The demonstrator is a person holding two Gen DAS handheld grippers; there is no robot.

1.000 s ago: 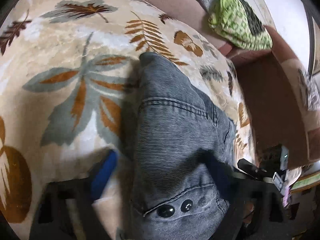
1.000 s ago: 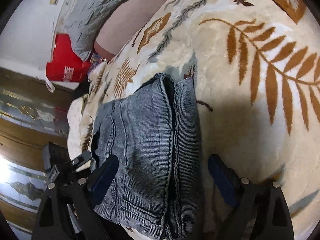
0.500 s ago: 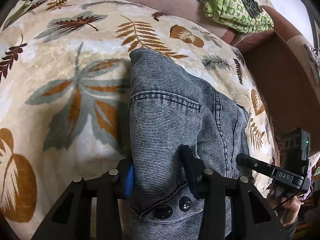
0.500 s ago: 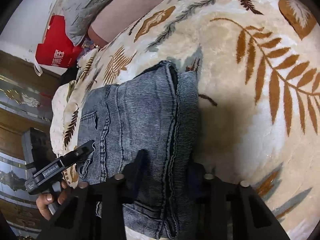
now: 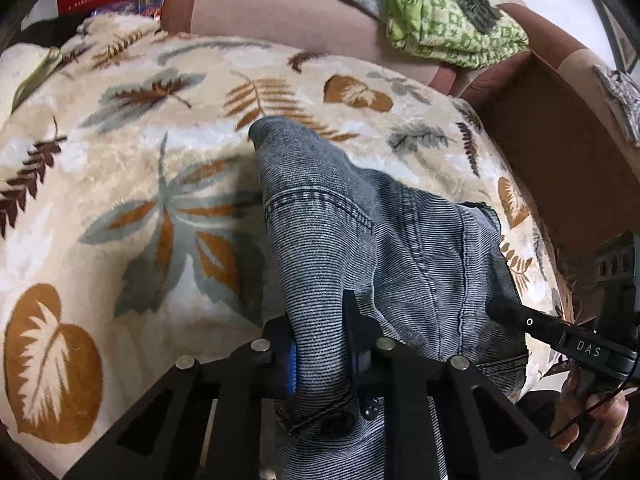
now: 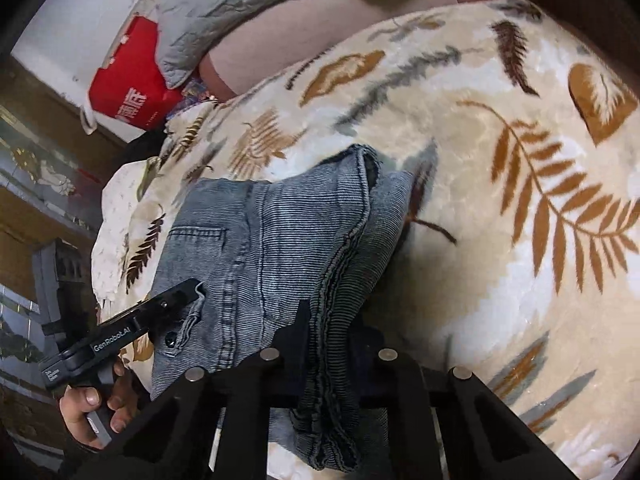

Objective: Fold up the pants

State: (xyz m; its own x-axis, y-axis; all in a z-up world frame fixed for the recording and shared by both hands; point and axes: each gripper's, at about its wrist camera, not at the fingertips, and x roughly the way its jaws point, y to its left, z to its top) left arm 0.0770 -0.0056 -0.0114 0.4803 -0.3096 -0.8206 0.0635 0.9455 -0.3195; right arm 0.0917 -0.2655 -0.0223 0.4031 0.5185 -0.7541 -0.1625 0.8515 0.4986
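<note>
One pair of grey denim pants [image 5: 400, 248], two claws clamped on it

The pants lie bunched on the leaf-print blanket [image 5: 120, 184] — the left claw [image 5: 320, 344] pinches the waistband edge by the buttons, the right claw [image 6: 332, 344] pinches the stacked seam edge. A second ago both claws stood wide around the cloth; now each is closed on it. One green patterned cloth [image 5: 444, 20] and one red bag [image 6: 128, 80] sit behind.

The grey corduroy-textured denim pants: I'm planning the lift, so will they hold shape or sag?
The grey ribbed denim pants will likely sag: they already drape in soft folds between the left gripper and right gripper. Stacked layers suggest some heft. The plush leaf-print blanket may drag on them.
</note>
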